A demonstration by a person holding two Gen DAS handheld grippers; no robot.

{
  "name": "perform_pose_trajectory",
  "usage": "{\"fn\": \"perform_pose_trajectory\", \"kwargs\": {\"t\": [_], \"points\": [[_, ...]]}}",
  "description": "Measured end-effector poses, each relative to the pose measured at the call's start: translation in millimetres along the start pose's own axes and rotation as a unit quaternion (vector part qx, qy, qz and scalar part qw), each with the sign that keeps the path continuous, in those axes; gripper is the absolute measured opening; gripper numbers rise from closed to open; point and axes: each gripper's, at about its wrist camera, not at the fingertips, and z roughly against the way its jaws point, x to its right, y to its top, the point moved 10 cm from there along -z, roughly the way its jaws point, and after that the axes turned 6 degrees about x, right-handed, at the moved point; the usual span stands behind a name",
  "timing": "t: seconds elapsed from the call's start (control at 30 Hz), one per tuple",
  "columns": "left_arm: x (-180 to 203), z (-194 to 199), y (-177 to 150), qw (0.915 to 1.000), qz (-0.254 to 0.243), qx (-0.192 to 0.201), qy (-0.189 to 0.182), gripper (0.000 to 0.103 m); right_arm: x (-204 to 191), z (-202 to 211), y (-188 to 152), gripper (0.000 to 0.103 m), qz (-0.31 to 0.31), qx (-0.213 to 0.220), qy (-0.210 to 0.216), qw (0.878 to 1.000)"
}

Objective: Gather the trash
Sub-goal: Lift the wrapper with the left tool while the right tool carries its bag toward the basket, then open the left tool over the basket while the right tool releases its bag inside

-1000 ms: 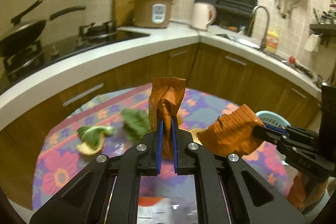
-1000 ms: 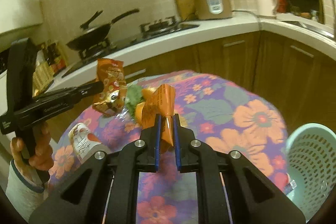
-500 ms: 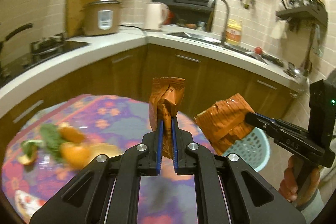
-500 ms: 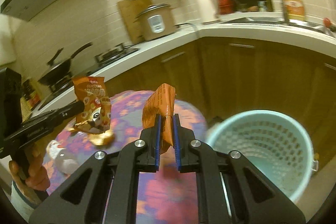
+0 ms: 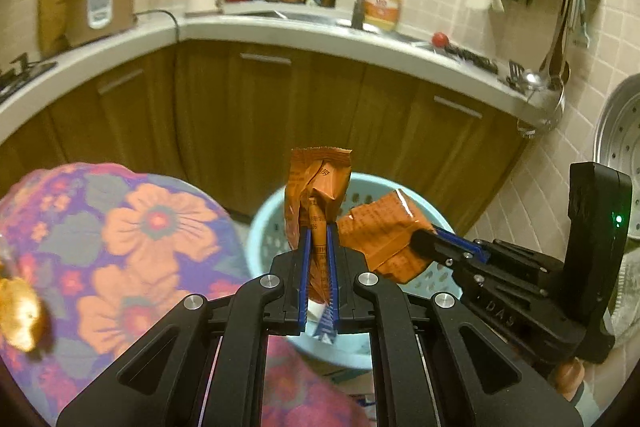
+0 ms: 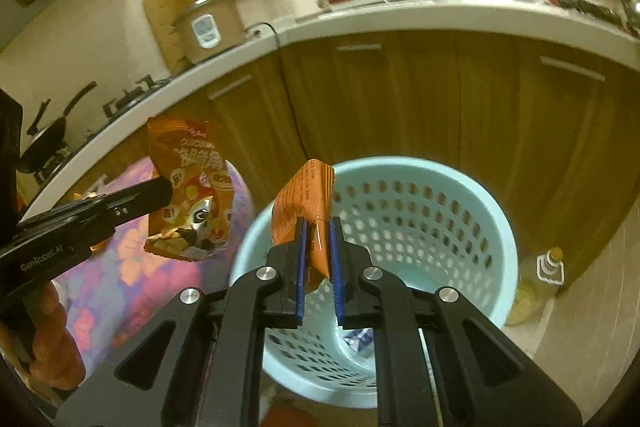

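Note:
My left gripper is shut on an orange snack bag that stands upright between its blue pads. My right gripper is shut on a second orange wrapper. Both bags hang over the light blue perforated bin, which stands on the floor past the table edge. In the left wrist view the right gripper comes in from the right with its wrapper above the bin. In the right wrist view the left gripper holds the printed snack bag at the left.
A table with a flowered cloth lies left of the bin, with an orange peel at its edge. Wooden cabinets and a white counter curve behind. A bottle stands on the floor right of the bin. Some trash lies in the bin.
Both grippers have swung from over the table to the right, with their bags still clamped. The bin now sits right under both wrappers, and the greens and peels have left the view.

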Motion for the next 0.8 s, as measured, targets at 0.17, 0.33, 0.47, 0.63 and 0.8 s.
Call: {"fn": "perform_pose_trajectory", "kwargs": {"t": [0.17, 0.33, 0.47, 0.63, 0.8], "points": [[8.1, -18.9, -8.6, 0.9999, -0.006, -0.011, 0.003, 0.006, 20.1, -10.7, -11.6, 0.009, -0.016, -0.015, -0.006, 1.0], [8.9, -31.7, -17.9, 0.9996, -0.004, -0.027, 0.003, 0.007, 30.7, -27.5, -20.9, 0.009, -0.024, -0.038, -0.012, 0.999], [8.7, -38.0, -25.4, 0.999, -0.001, -0.044, -0.002, 0.01, 29.7, -37.9, -28.6, 0.011, -0.022, -0.054, -0.015, 0.998], [7.4, -36.3, -21.3, 0.9993, -0.004, -0.036, 0.006, 0.023, 27.8, -43.5, -33.1, 0.014, -0.036, -0.064, 0.001, 0.997], [8.0, -34.3, -18.9, 0.9995, -0.006, -0.031, 0.01, 0.031, 32.6, -43.0, -36.5, 0.018, -0.031, -0.067, -0.01, 0.997]]}}
